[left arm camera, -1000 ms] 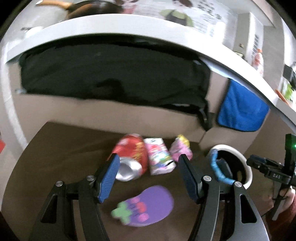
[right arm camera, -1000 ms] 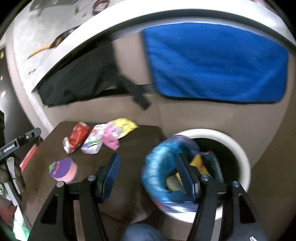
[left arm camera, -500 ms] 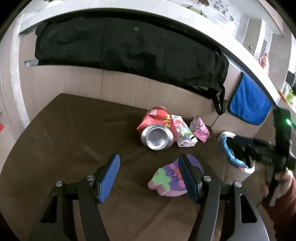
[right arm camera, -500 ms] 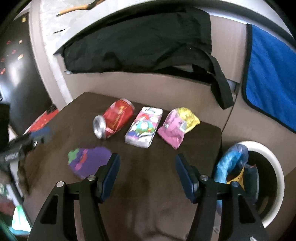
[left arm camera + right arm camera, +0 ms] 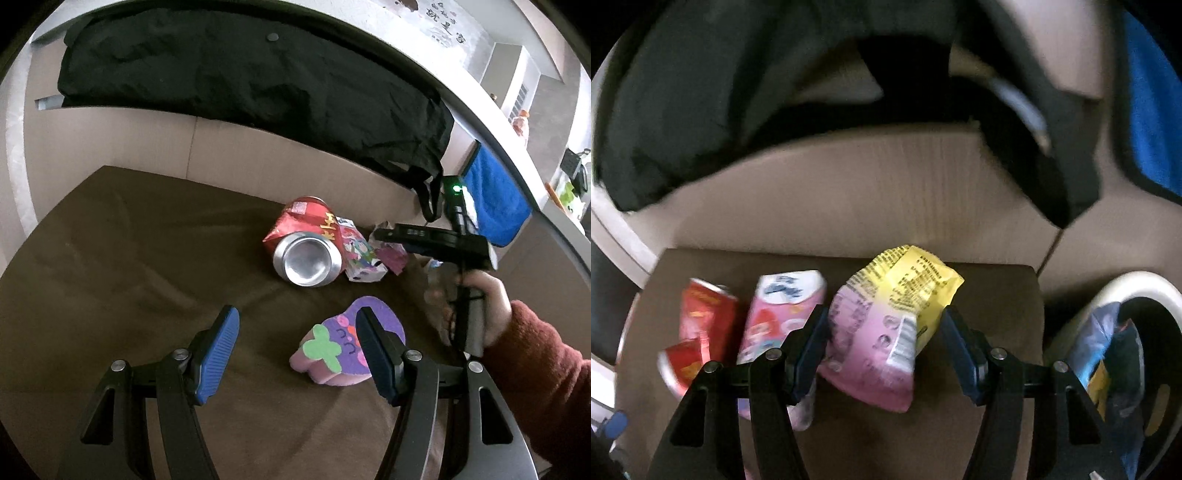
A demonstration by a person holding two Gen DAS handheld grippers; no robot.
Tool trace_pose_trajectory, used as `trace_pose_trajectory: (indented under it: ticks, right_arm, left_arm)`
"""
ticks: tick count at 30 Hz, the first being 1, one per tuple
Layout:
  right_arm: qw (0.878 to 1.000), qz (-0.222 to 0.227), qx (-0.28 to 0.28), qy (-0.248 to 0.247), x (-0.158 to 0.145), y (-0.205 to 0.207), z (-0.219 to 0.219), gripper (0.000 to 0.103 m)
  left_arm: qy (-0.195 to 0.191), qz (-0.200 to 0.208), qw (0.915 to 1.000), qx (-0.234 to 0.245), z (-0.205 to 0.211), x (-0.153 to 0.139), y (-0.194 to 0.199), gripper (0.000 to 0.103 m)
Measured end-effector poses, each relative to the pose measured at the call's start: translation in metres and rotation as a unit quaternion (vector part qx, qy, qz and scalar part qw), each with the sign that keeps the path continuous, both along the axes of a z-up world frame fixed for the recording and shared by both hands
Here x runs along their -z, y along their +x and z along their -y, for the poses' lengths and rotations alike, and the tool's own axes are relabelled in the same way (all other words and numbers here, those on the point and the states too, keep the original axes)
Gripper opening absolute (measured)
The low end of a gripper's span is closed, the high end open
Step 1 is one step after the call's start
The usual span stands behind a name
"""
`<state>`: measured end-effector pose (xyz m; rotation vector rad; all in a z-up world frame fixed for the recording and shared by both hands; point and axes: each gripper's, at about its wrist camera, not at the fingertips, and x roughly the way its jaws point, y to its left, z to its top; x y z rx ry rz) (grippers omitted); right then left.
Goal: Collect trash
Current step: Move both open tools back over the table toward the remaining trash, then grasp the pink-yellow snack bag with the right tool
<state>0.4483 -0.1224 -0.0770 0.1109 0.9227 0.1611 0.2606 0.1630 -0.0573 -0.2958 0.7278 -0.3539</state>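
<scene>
On the brown table (image 5: 129, 258) lie a crushed red can (image 5: 306, 247), a pink carton (image 5: 360, 254), a pink and yellow wrapper (image 5: 886, 332) and a purple eggplant-shaped sponge (image 5: 332, 347). My left gripper (image 5: 297, 350) hangs open above the table, and its right finger covers part of the sponge. A hand (image 5: 480, 306) holds my right gripper (image 5: 886, 347) open over the wrapper, which lies between the fingers. The left pad is at the wrapper's edge and the right pad stands clear of it. The right wrist view is blurred.
A white bin (image 5: 1126, 288) with a blue bag (image 5: 1097, 339) inside stands off the table's right end. Behind the table a tan panel carries a black cloth (image 5: 240, 74) and a blue towel (image 5: 495, 206). A red sleeve (image 5: 535, 369) crosses the right of the left wrist view.
My right gripper swung left from the bin and came down over the pink and yellow wrapper. My left gripper drew back from the can and sank, then kept nearly still.
</scene>
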Motion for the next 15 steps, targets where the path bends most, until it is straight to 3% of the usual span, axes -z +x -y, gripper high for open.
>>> trace_pose_trajectory:
  ticks: [3,6,15]
  right_arm:
    - [1.000,-0.009,-0.007,-0.001,0.005,0.006,0.001,0.058]
    - [0.999,-0.011,-0.041,0.013,0.000,0.000,0.005,0.033]
    - [0.994,0.024,-0.101,0.035,-0.035,-0.082,0.034,0.028]
  left_arm:
    - [-0.001,-0.005,1.0000,0.003,0.002,0.004,0.003,0.066]
    - [-0.002,-0.011,0.9999,0.006,0.006,0.007,0.005,0.066]
    - [-0.009,-0.013,0.9997,0.017,0.022,0.007,0.012,0.066]
